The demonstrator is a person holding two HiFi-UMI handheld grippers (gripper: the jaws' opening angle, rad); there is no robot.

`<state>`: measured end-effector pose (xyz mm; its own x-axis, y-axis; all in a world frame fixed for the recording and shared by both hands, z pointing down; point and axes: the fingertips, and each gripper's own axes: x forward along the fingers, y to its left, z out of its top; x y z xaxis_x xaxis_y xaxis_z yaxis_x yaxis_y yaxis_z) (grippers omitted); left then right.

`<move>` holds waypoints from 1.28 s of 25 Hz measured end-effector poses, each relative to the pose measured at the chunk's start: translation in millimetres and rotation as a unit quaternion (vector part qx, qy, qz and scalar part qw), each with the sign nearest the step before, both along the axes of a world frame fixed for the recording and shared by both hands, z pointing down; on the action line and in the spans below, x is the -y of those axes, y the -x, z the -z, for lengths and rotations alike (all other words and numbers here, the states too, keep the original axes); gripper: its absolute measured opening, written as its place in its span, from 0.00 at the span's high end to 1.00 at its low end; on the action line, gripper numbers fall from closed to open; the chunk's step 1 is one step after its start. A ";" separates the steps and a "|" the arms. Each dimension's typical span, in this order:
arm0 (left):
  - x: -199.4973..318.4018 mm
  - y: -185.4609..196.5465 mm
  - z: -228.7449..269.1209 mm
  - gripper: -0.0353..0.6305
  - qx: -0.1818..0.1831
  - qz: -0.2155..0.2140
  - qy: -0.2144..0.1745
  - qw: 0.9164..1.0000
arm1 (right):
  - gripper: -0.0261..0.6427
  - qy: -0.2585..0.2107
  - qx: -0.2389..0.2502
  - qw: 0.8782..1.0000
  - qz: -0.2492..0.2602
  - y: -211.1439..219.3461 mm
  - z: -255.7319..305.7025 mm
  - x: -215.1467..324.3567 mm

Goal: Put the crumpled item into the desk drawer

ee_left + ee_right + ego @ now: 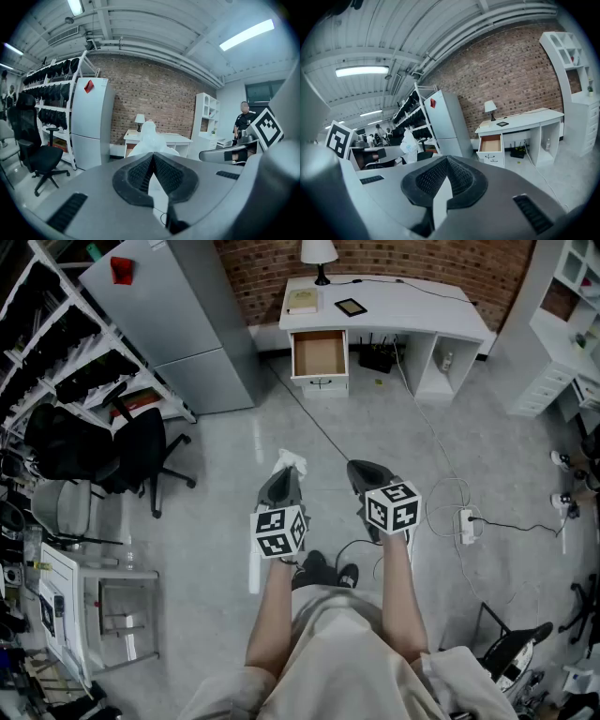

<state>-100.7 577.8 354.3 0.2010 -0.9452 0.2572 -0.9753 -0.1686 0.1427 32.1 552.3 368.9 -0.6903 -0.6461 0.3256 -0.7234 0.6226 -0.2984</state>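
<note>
A crumpled white item [290,462] sticks out beyond the tips of my left gripper [284,476], which is shut on it; in the left gripper view the crumpled white item [151,140] rises above the closed jaws. My right gripper [364,472] is shut with nothing in it, held level beside the left one. The white desk [412,296] stands far ahead against the brick wall, its drawer [320,354] pulled open and showing a bare brown inside. The open drawer [490,143] also shows in the right gripper view.
A grey cabinet [173,315] stands left of the desk, with a black office chair [112,451] and shelving [56,343] further left. A lamp [319,254], a book [302,301] and a tablet [352,307] are on the desk. Cables and a power strip [466,524] lie on the floor at right.
</note>
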 end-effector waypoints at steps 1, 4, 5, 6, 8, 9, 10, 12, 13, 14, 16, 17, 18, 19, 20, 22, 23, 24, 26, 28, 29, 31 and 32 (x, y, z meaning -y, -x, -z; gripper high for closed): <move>0.0 -0.3 1.0 0.92 0.000 0.000 -0.001 1.000 | 0.93 -0.002 -0.001 1.000 0.000 0.1 1.9 -0.1; 0.0 -1.4 2.1 0.92 0.002 -0.002 -0.001 1.000 | 0.93 -0.007 -0.004 1.000 0.000 -0.4 5.9 -0.5; 0.2 -2.1 1.9 0.92 0.003 -0.003 -0.001 1.000 | 0.93 -0.009 -0.004 1.000 0.000 -0.9 6.8 -0.6; 0.5 -2.9 2.0 0.92 0.004 -0.004 -0.001 1.000 | 0.93 -0.010 -0.004 1.000 -0.001 -1.7 7.8 -0.5; 2.5 -5.7 3.1 0.92 0.006 -0.008 -0.002 1.000 | 0.93 -0.015 -0.007 1.000 -0.002 -4.1 10.9 0.8; 3.9 -7.4 3.9 0.92 0.008 -0.010 -0.003 1.000 | 0.93 -0.017 -0.008 1.000 -0.002 -5.6 12.7 1.7; 5.5 -9.5 4.7 0.92 0.010 -0.012 -0.004 1.000 | 0.93 -0.020 -0.008 1.000 -0.002 -7.2 14.4 2.4; 9.0 -13.8 6.4 0.92 0.012 -0.017 -0.005 1.000 | 0.93 -0.023 -0.010 1.000 0.001 -10.3 16.6 3.4; 10.7 -15.7 7.2 0.92 0.014 -0.020 -0.006 1.000 | 0.93 -0.024 -0.014 1.000 0.005 -11.4 16.8 3.4; 12.1 -17.3 7.7 0.92 0.016 -0.022 -0.007 1.000 | 0.93 -0.024 -0.021 0.999 0.010 -11.9 16.3 3.0; 14.3 -21.0 8.3 0.92 0.019 -0.026 -0.008 0.999 | 0.93 -0.023 -0.040 0.999 0.016 -13.6 14.4 2.6; 15.7 -23.3 8.8 0.92 0.020 -0.027 -0.009 0.999 | 0.93 -0.023 -0.050 0.998 0.015 -15.4 13.8 3.7; 17.5 -25.6 9.4 0.92 0.020 -0.029 -0.009 0.999 | 0.93 -0.024 -0.060 0.998 0.010 -17.5 14.0 5.9; 19.4 -27.7 10.1 0.92 0.021 -0.030 -0.009 0.999 | 0.93 -0.027 -0.068 0.997 0.005 -19.4 15.0 8.6; 21.1 -29.4 10.7 0.92 0.022 -0.032 -0.009 0.999 | 0.93 -0.030 -0.072 0.997 0.000 -21.0 16.1 11.1; 23.7 -32.2 11.2 0.92 0.024 -0.033 -0.009 0.999 | 0.93 -0.028 -0.075 0.997 -0.006 -23.3 16.6 14.5; 24.7 -33.2 11.5 0.92 0.025 -0.034 -0.009 0.999 | 0.93 -0.023 -0.074 0.997 -0.008 -24.6 15.8 15.7; 25.7 -33.8 12.1 0.92 0.026 -0.035 -0.010 0.999 | 0.93 -0.018 -0.073 0.997 -0.011 -26.2 14.7 16.9; 27.9 -33.7 14.1 0.92 0.029 -0.034 -0.013 0.999 | 0.93 -0.009 -0.069 0.997 -0.016 -29.3 13.2 19.9; 30.6 -33.4 15.5 0.92 0.030 -0.033 -0.015 0.999 | 0.93 0.002 -0.055 0.998 -0.023 -32.6 13.8 24.0; 32.0 -33.4 15.5 0.92 0.032 -0.033 -0.015 0.999 | 0.93 0.007 -0.045 0.999 -0.027 -34.2 14.4 26.3; 34.6 -32.6 15.4 0.92 0.034 -0.033 -0.014 0.999 | 0.93 0.019 -0.021 0.999 -0.032 -36.3 15.9 30.4; 35.3 -31.4 15.7 0.92 0.035 -0.032 -0.014 0.999 | 0.93 0.024 -0.009 0.999 -0.033 -36.6 16.9 31.8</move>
<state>-69.3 542.5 338.6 0.2438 -0.9379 0.2469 -0.9698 -0.2339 0.0689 68.7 520.5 352.0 -0.6406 -0.6733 0.3693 -0.7679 0.5588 -0.3132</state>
